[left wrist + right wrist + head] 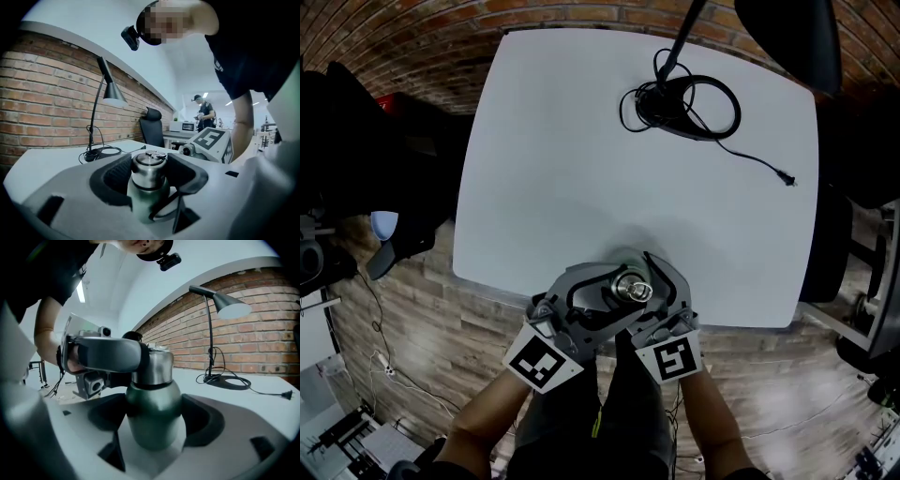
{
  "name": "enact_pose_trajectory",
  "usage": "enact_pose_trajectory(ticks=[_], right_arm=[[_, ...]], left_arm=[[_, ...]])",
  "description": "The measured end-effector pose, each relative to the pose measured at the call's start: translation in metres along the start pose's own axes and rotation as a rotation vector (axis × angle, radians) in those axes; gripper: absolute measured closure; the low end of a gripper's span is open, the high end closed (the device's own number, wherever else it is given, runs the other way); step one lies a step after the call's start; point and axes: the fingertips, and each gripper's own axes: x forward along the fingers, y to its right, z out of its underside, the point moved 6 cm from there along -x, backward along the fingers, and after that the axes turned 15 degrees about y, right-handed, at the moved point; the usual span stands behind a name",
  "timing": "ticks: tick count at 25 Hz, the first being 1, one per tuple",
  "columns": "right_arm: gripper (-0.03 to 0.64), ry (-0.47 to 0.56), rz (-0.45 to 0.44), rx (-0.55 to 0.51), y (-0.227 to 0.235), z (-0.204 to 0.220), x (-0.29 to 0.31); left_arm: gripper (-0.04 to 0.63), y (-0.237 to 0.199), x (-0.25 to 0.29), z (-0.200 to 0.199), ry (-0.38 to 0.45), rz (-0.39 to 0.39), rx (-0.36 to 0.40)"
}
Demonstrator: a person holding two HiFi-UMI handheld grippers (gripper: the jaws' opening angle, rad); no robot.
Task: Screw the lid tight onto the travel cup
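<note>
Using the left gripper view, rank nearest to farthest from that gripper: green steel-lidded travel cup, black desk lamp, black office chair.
1. Green travel cup, between the jaws.
2. Black desk lamp, on the table, left.
3. Black office chair, beyond the table.

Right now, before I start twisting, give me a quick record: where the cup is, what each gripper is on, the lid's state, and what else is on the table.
cup: travel cup, upright, at the table's near edge
lid: steel lid on the cup; tightness cannot be told
left gripper: closed around the lid
right gripper: closed around the cup's green body
also on table: lamp with loose cable, far right, well apart
</note>
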Motion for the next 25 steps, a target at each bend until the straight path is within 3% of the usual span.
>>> enact_pose_trajectory(ticks=[5,8,19,25], right_arm=[[0.268,-0.008,0.0,-0.006,-0.002,0.0,0.0],[0.268,-0.002,-0.002,-0.003,-0.002,-0.001,0.0],[0.268,0.009,-0.01,-0.013,-0.002,-0.001,0.001],[0.268,0.003,0.001,-0.008,-0.002,0.001,0.001]], left_arm=[[0.353,-0.006,-0.004,0.002,-0.048,0.231,-0.002],[0.35,-0.006,-0.006,0.006,-0.079,0.295,-0.013],[0.35,-0.012,-0.004,0.006,-0.02,0.35,-0.067],[0.35,-0.012,-0.006,0.01,-0.017,0.338,-0.094]])
